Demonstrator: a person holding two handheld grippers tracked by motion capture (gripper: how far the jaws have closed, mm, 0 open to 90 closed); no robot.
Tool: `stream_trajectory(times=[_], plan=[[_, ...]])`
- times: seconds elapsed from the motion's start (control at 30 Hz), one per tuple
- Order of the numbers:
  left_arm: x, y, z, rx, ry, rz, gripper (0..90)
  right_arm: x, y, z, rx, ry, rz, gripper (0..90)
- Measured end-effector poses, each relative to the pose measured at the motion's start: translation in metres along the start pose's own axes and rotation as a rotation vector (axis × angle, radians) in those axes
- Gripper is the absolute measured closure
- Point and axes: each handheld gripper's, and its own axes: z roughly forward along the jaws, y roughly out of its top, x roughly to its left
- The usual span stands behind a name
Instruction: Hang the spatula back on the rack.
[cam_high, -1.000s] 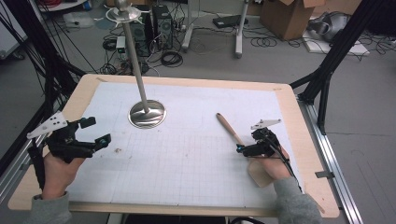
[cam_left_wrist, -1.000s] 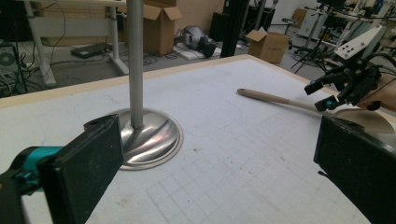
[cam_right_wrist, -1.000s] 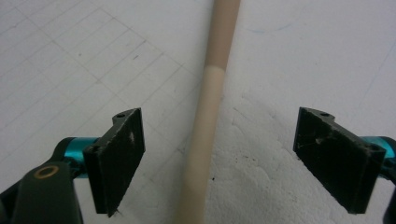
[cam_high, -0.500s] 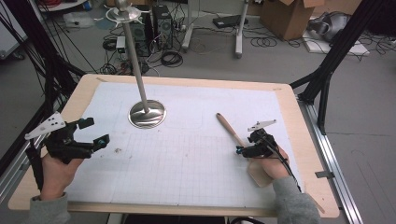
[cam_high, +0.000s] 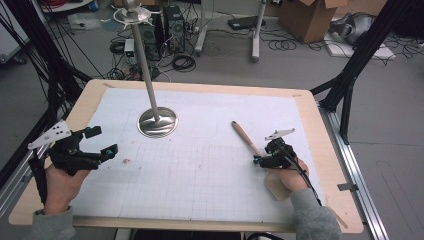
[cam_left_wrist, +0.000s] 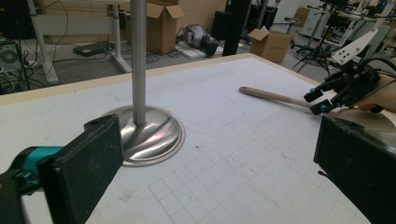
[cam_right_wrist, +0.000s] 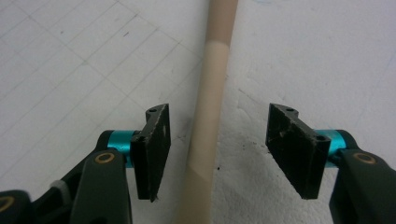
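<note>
The right gripper (cam_high: 259, 159) has been lowered over the wooden spoon (cam_high: 244, 137), which lies near the worktop's (cam_high: 200, 86) right edge; its fingers are spread around the handle, untouching. The left gripper (cam_high: 102, 142), wide open, is held near the left edge.

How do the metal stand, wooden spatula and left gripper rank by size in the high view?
1. Metal stand, clearly largest.
2. Wooden spatula and left gripper: similar length, and the spatula's blade is partly hidden, so unranked.
</note>
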Motion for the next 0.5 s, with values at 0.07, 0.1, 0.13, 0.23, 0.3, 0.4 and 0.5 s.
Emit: stream_trajectory(times=[0.07,0.1,0.13,0.23,0.3,0.4,0.5], plan=[[0.0003,-0.0001,-0.0001,0.000,0.000,0.001,2.0,0.0009,-0.0002,0.0012,0.010,0.001,-0.001,43.2],[0.0004,-0.0001,-0.0001,0.000,-0.001,0.001,2.0,0.0015,-0.0004,0.0031,0.020,0.002,-0.003,44.4],[0.0005,-0.0002,-0.0001,0.000,-0.001,0.001,2.0,0.0016,-0.0003,0.0030,0.020,0.002,-0.002,45.7],[0.0006,-0.0005,0.0001,0.002,0.000,-0.001,2.0,0.0017,-0.0004,0.0023,0.020,0.004,-0.001,48.9],[0.0006,-0.0005,0.0001,0.003,-0.002,0.000,2.0,0.0020,-0.0007,0.0015,0.024,0.006,0.006,52.5],[0.0005,-0.0004,-0.0002,0.002,0.001,-0.001,2.0,0.0022,-0.0011,0.0008,0.023,0.003,0.009,56.6],[0.0008,-0.0004,-0.0008,0.002,0.001,0.001,2.0,0.0020,-0.0012,0.0002,0.027,0.003,0.011,61.1]])
